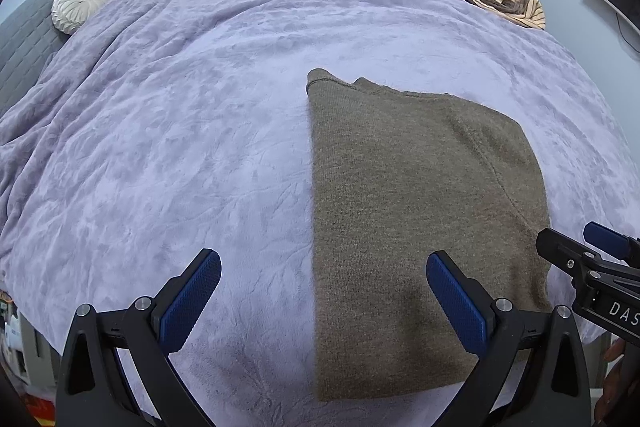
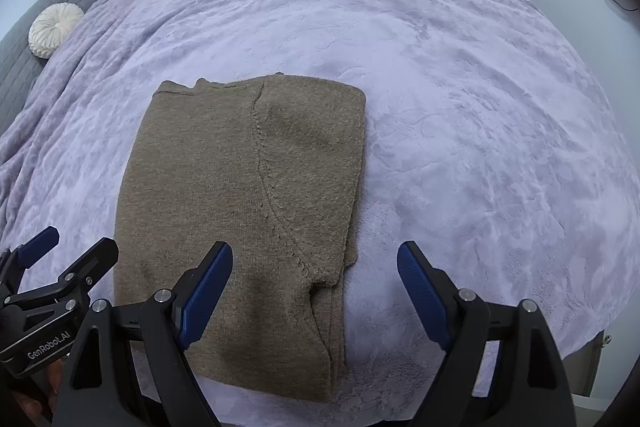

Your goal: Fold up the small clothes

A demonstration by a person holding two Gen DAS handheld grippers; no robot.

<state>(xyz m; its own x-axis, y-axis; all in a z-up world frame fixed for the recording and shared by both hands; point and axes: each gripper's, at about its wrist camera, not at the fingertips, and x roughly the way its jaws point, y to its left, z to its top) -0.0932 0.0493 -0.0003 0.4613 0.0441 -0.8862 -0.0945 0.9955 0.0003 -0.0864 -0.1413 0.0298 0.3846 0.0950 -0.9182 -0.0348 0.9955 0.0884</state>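
The olive-brown knit sweater (image 1: 420, 227) lies folded into a tidy, flat rectangle on the lavender plush blanket (image 1: 200, 127), near the bed's front edge, with a curved sleeve seam showing on top. The left gripper (image 1: 324, 303) and the right gripper (image 2: 316, 291) both hover just above it, fingers spread and holding nothing.

An olive-brown knit sweater (image 1: 420, 219) (image 2: 240, 227) lies flat on the lavender bed blanket (image 1: 200, 127), folded into a tall rectangle, a curved sleeve seam showing on top.
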